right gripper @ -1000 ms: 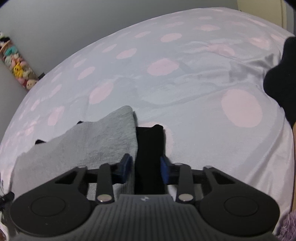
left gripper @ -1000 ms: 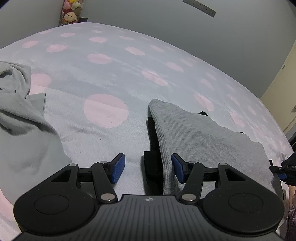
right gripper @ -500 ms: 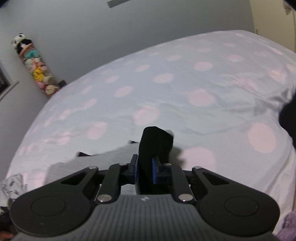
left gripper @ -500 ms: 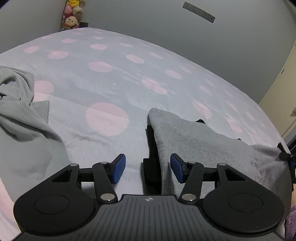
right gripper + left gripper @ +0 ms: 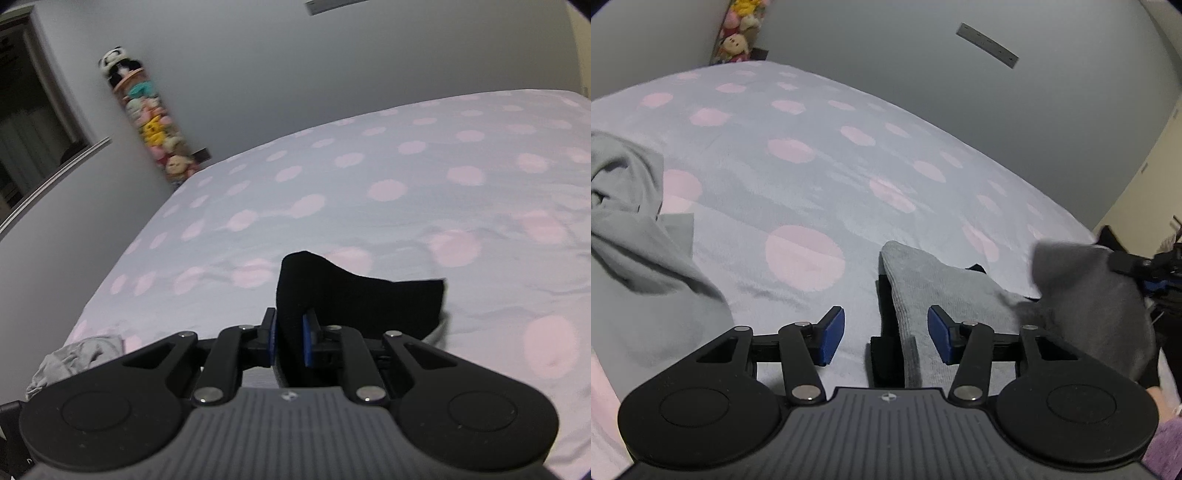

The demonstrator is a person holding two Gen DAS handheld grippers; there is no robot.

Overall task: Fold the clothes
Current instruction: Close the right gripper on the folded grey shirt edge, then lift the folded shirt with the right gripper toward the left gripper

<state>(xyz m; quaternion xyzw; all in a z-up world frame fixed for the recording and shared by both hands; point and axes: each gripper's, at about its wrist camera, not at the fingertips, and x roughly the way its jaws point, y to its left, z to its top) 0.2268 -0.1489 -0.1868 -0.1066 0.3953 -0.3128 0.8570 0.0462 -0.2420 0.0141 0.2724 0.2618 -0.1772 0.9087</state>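
A grey ribbed garment (image 5: 945,295) with a black waistband (image 5: 884,354) lies on the bed. My left gripper (image 5: 885,335) is open low over its near left edge, the band between the blue pads. My right gripper (image 5: 289,341) is shut on the garment's black band (image 5: 351,295) and holds it lifted above the bed. In the left wrist view that raised corner (image 5: 1086,295) hangs folded at the right, with the right gripper behind it.
The bed has a pale sheet with pink dots (image 5: 805,254). A light grey garment (image 5: 631,236) is heaped at the left; it also shows in the right wrist view (image 5: 74,360). A column of plush toys (image 5: 155,125) stands by the wall.
My right gripper has closed on the black band and lifted that end of the garment up and over toward the left. The left gripper has stayed open in place.
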